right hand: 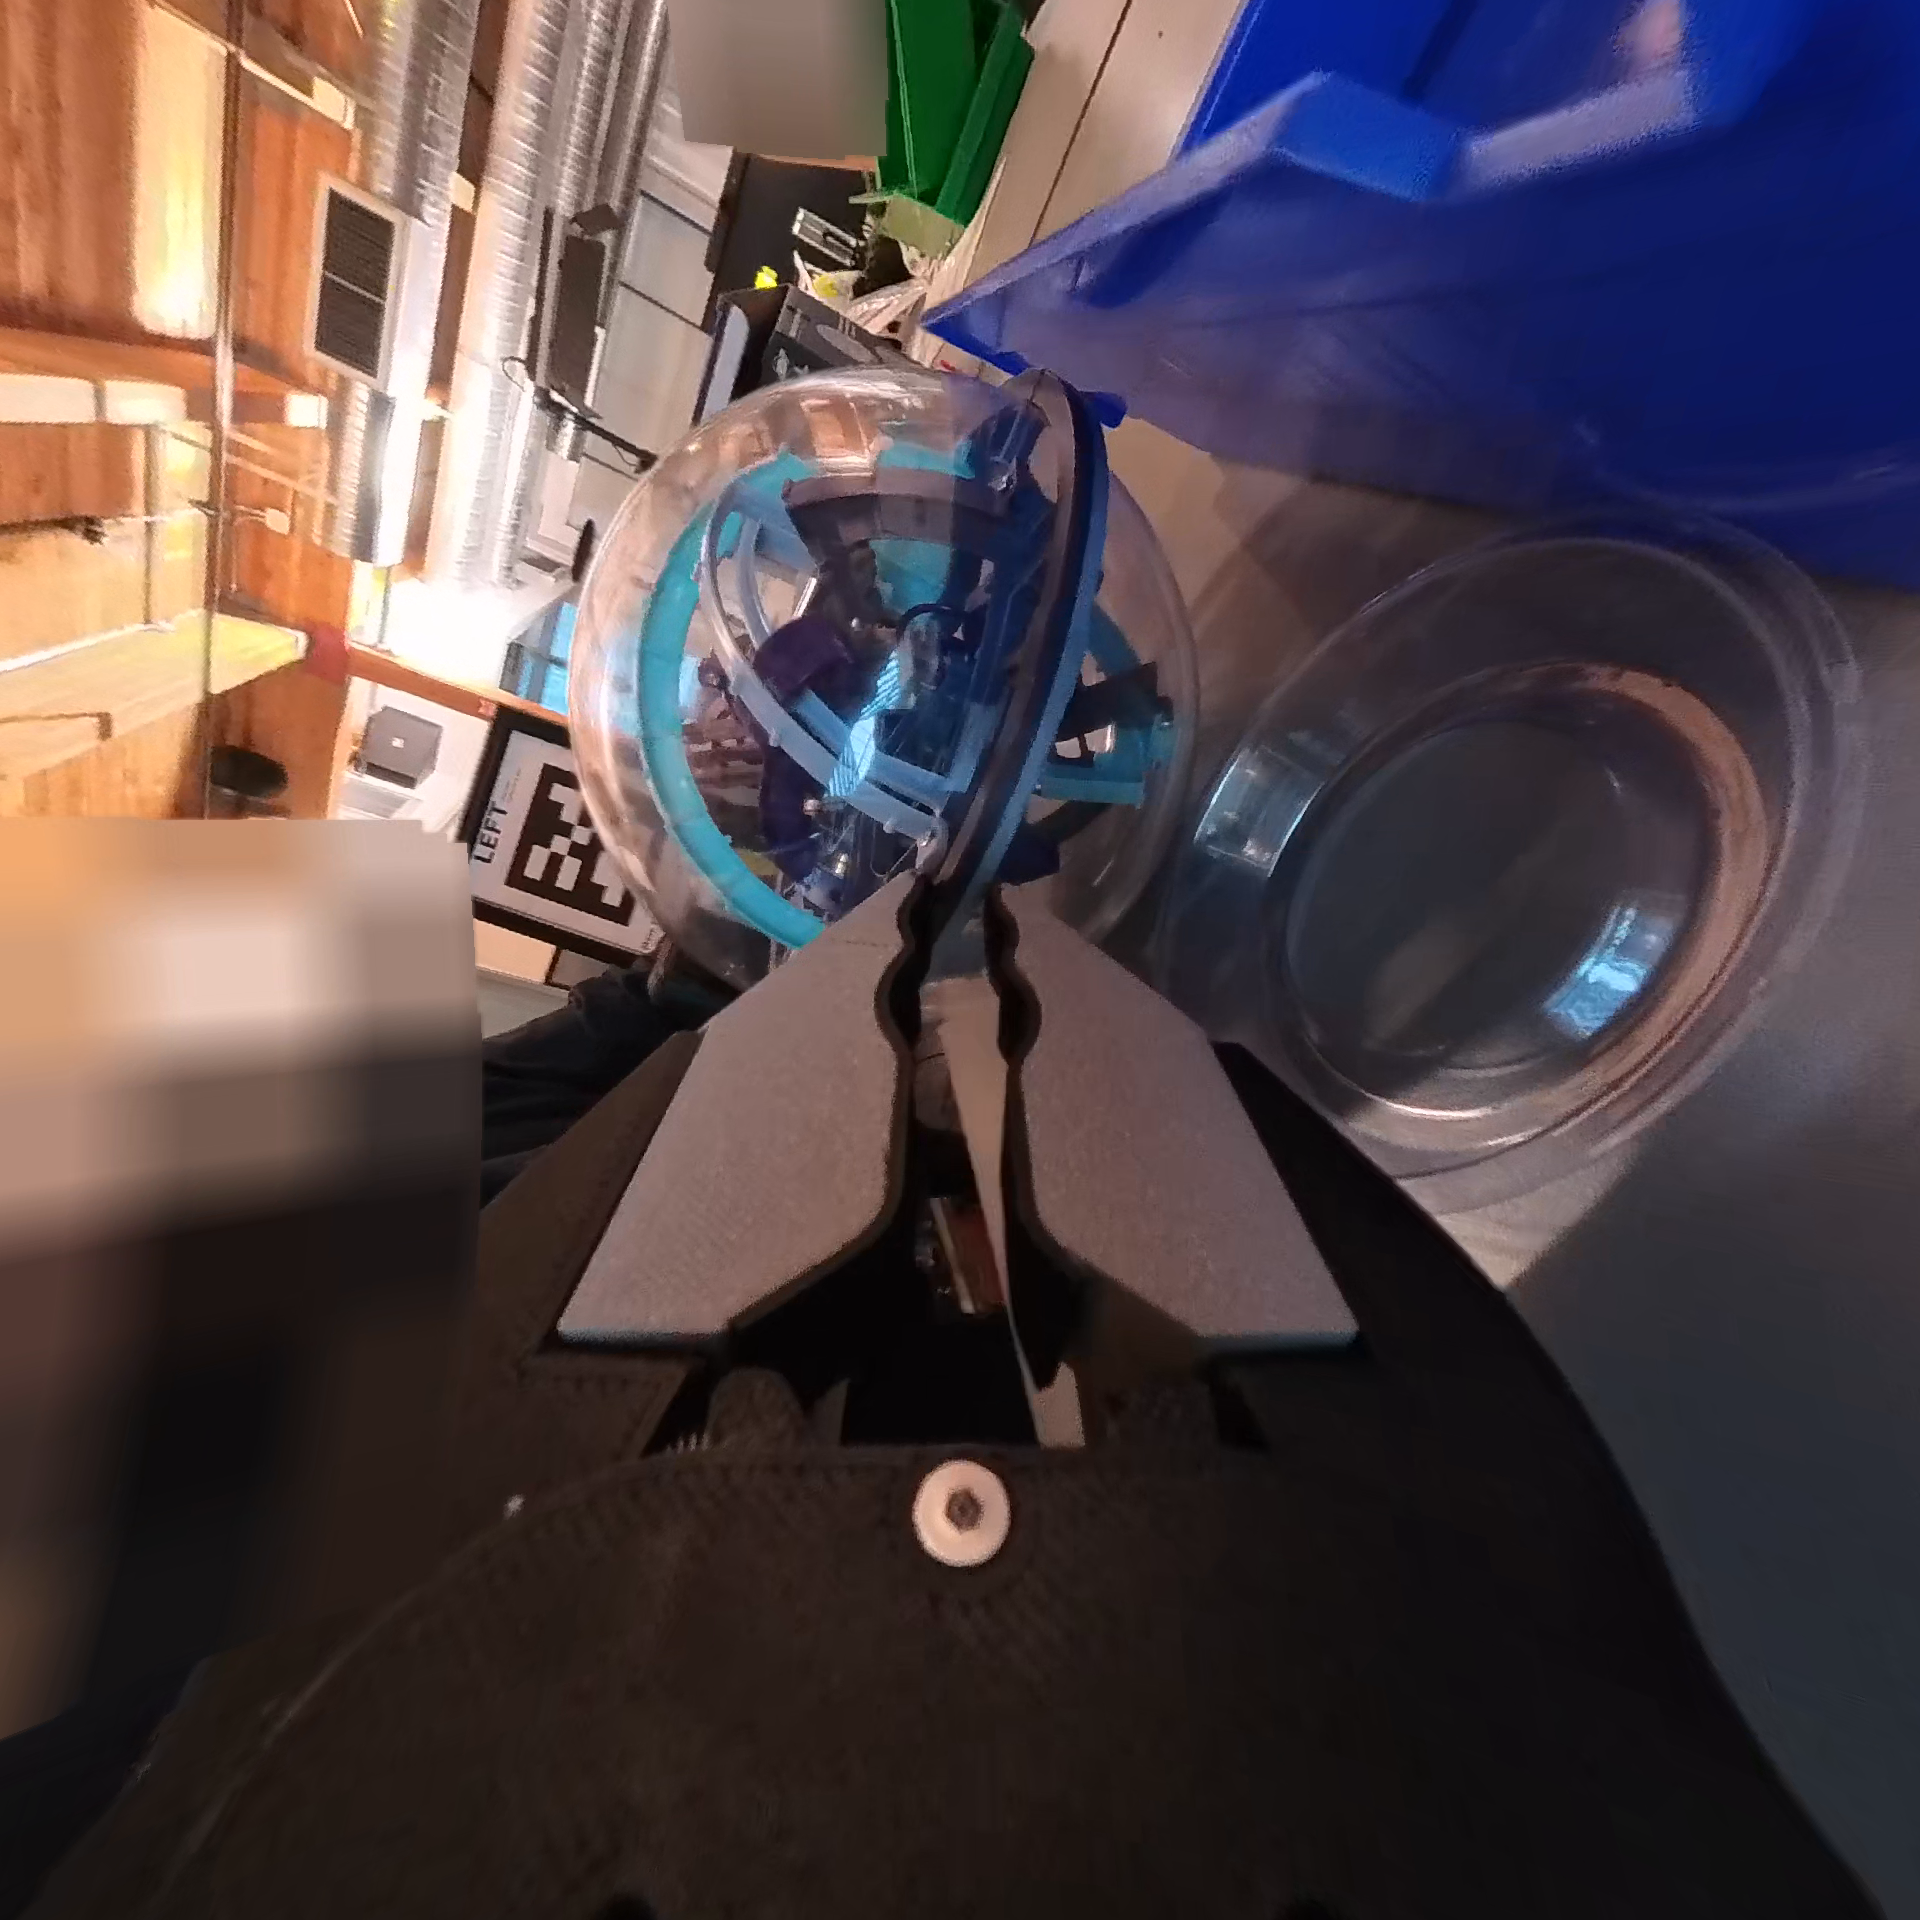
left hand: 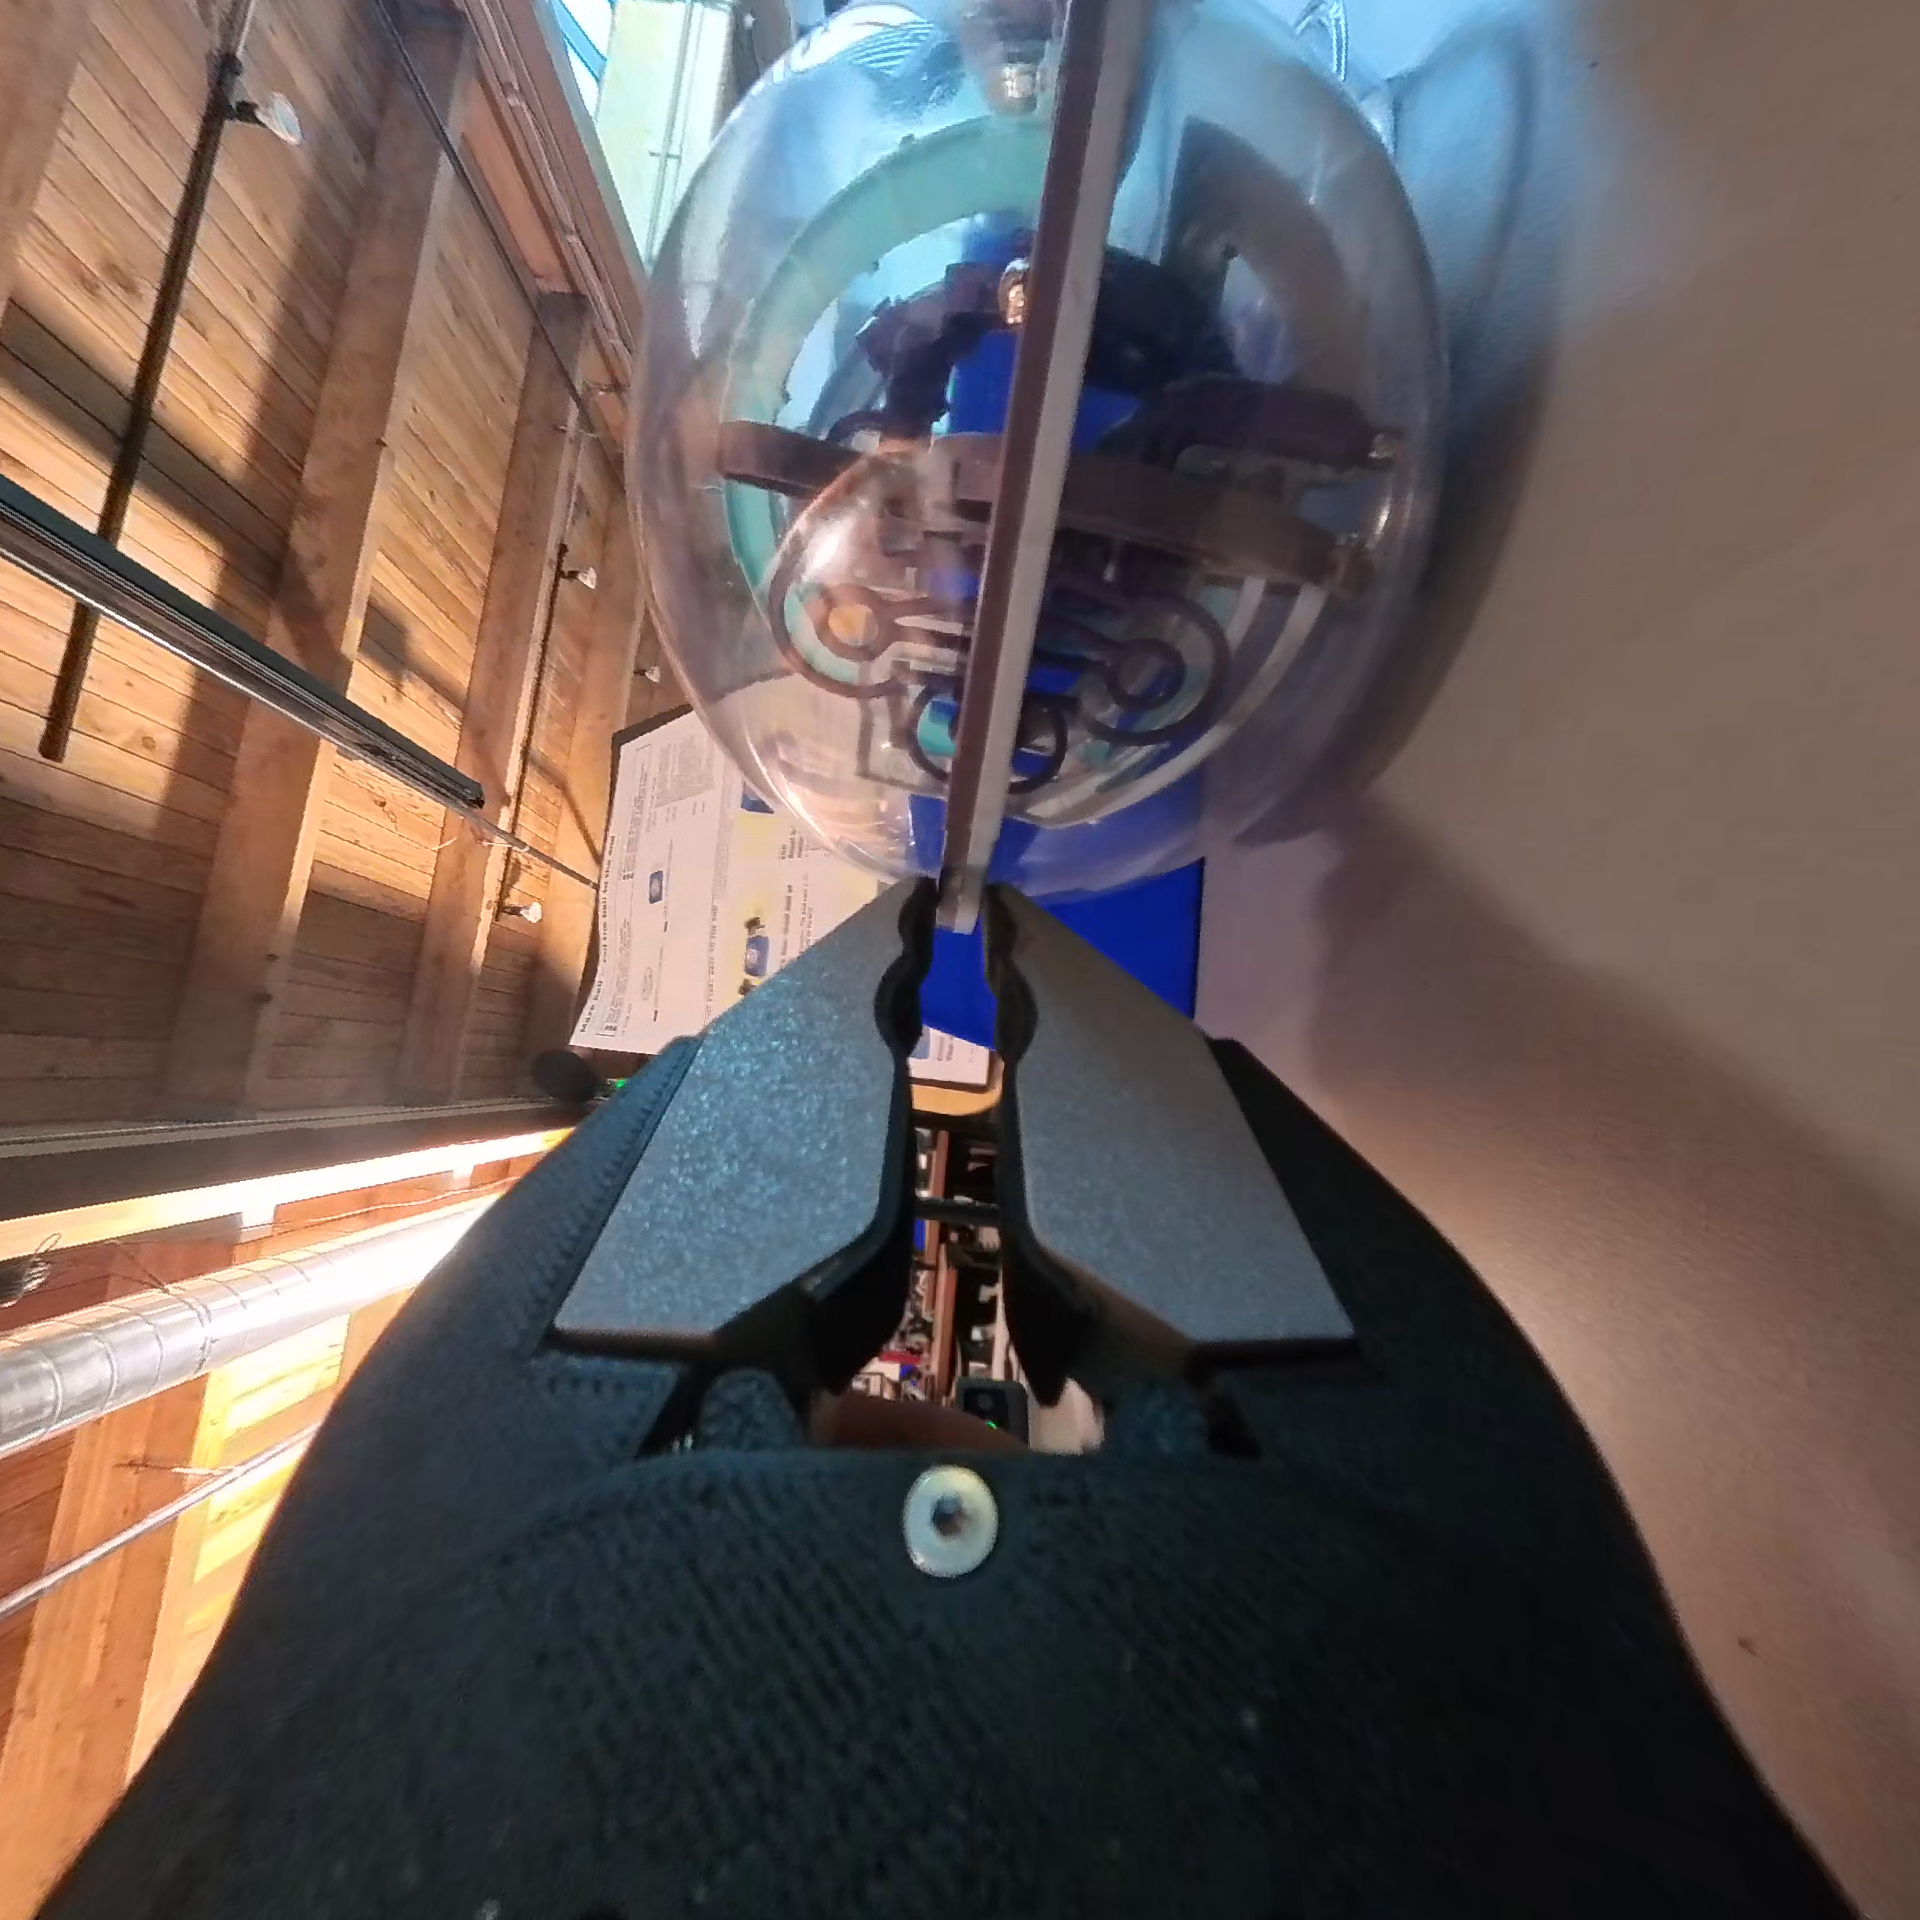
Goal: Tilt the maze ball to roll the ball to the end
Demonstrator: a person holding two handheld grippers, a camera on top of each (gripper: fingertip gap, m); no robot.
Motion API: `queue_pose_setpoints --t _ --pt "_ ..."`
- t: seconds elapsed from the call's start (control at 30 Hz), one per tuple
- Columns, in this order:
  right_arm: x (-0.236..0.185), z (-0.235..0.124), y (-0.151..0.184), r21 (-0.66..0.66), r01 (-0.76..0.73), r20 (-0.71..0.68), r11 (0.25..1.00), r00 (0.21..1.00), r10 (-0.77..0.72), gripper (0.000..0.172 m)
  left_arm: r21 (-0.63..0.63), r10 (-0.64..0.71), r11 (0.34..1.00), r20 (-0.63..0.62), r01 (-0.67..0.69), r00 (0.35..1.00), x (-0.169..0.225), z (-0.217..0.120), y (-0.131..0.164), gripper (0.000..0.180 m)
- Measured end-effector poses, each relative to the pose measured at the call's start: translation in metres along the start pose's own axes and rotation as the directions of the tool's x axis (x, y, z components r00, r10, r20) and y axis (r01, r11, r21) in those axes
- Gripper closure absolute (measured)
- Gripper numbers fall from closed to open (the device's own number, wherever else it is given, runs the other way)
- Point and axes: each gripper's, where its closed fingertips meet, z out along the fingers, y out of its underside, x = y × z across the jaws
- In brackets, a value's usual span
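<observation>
1. Left wrist view: left gripper (left hand: 958, 914) clamped on the flat equator rim (left hand: 1023, 540) of the maze ball (left hand: 1039, 447), both fingers (left hand: 821, 1029) pressed against the thin edge; sphere lifted, right side close to the pale desk (left hand: 1662, 935).
2. Right wrist view: right gripper (right hand: 951, 925) pinching the same dark rim (right hand: 1049, 623) from the opposite side, fingers (right hand: 1091, 1039) shut on it with the rim running down between them; maze ball (right hand: 883, 686) held clear of the desk (right hand: 1714, 1403), rim plane steeply tilted.
3. Step in hand, by judgement: mid-tilt, sphere carried between the two grips while the small ball runs the tracks. Small silvery bead visible near the rim high inside the sphere (left hand: 1013, 286), though whether this is the running ball cannot be told; progress along the maze likewise unclear.
4. Next move, by judgement: slow, matched rotation of both wrists, keeping grip on the narrow rim; any uneven twist likely to let the rim slip out of the fingers or throw the ball off its track.
5. Around: clear round stand (right hand: 1507, 862) lying on the desk just right of the sphere; blue bin (right hand: 1558, 260) at far right; printed sheet (left hand: 686, 883) standing beyond the sphere on the left; black-and-white marker card (right hand: 566, 842) on the left.
6. In the way: stand and bin close on the right, limiting swing toward that side.
</observation>
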Motion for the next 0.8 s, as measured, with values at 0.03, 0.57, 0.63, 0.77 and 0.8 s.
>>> queue_pose_setpoints --t 0.03,0.57,0.63,0.77,0.8 --pt "0.001 0.000 -0.001 0.003 0.016 -0.015 1.000 1.000 -0.016 0.165 0.004 -0.001 1.000 0.006 0.001 1.000 0.000 0.000 -0.001 0.175" --pt "-0.004 0.004 0.005 -0.015 0.128 0.001 0.992 0.992 -0.128 0.123 0.012 0.012 1.000 0.037 -0.012 0.999 -0.002 -0.001 -0.001 0.175" --pt "-0.006 0.007 0.008 -0.033 0.154 -0.001 0.987 0.988 -0.154 0.120 0.013 0.014 1.000 0.038 -0.015 0.999 -0.003 0.000 0.000 0.175" --pt "-0.010 0.012 0.011 -0.064 0.190 -0.008 0.980 0.982 -0.191 0.116 0.009 0.014 1.000 0.036 -0.014 0.999 -0.004 0.001 0.001 0.174" --pt "-0.010 0.012 0.012 -0.067 0.197 -0.012 0.978 0.980 -0.198 0.115 0.012 0.014 1.000 0.035 -0.014 0.999 -0.005 0.001 0.001 0.174"
